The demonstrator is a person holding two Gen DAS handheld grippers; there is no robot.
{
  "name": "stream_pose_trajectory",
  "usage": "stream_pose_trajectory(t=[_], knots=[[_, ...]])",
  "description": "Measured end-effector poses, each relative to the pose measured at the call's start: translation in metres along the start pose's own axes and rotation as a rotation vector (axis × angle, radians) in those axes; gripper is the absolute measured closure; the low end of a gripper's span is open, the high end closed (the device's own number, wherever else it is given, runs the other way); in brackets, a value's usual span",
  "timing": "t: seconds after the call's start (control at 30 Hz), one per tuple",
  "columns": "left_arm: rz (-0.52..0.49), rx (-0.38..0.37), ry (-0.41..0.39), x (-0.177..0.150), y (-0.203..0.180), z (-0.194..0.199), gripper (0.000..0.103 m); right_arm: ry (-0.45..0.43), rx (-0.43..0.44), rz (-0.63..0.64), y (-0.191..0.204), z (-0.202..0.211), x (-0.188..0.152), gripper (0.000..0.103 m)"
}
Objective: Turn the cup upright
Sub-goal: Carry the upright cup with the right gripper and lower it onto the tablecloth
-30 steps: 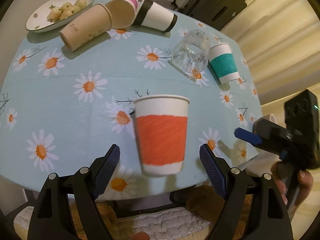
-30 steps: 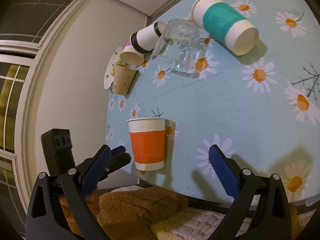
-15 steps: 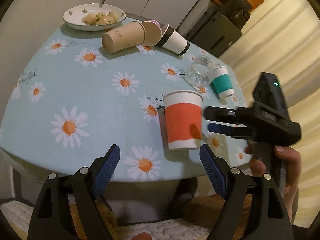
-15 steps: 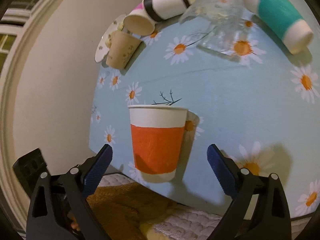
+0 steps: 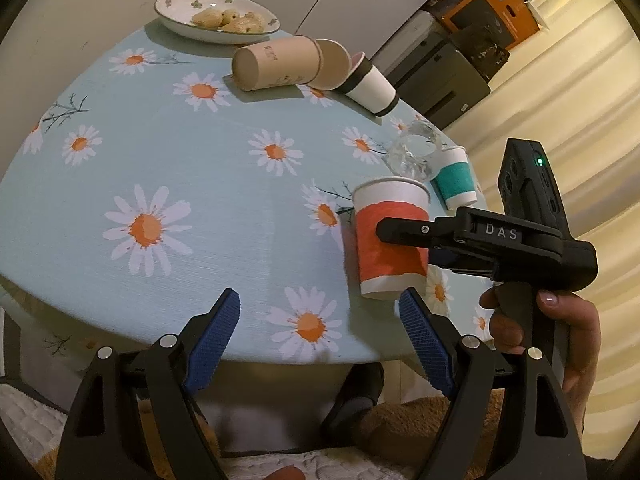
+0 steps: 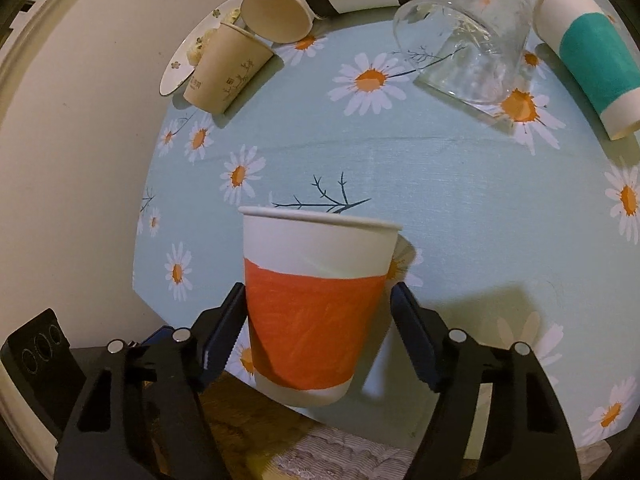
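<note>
The right gripper [image 6: 318, 330] has its blue pads on either side of the orange cup [image 6: 316, 304], the left pad touching it and the right pad just beside it; whether it grips firmly cannot be told. The cup stands upright near the table's [image 5: 208, 184] front edge. The left gripper [image 5: 320, 328] is spread wide with nothing between its pads, over that edge. Only the left view shows the hand [image 5: 560, 336] holding the right tool. The teal cup [image 6: 588, 56] and glass [image 6: 464, 44] lie on their sides farther back, with bare cloth between.
</note>
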State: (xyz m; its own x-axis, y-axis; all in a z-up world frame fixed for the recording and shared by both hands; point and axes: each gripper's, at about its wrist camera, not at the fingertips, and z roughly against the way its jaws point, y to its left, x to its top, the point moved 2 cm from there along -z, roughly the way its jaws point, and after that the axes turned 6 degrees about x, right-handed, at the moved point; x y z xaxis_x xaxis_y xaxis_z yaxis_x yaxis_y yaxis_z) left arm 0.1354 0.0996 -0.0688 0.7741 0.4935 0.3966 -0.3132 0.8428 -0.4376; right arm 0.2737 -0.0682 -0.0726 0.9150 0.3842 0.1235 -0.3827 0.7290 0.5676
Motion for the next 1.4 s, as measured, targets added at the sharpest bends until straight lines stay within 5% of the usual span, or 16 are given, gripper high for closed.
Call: stream_pose_trajectory(t=[0.63,1.0,1.4], knots=[[0.000,-0.018,-0.026,-0.008,0.004,0.008,0.023,-0.095,-0.060,0.086,0.015,0.028,-0.019,0.039],[-0.028,-0.023,-0.047,-0.016,0.004,0.012,0.023,-0.359,-0.070,0.246,0.031,0.070,-0.054,0.039],[-0.035,0.018,-0.103,-0.020,0.008,0.022,0.023,-0.692,-0.247,0.512,0.079,0.090,-0.119,0.039]])
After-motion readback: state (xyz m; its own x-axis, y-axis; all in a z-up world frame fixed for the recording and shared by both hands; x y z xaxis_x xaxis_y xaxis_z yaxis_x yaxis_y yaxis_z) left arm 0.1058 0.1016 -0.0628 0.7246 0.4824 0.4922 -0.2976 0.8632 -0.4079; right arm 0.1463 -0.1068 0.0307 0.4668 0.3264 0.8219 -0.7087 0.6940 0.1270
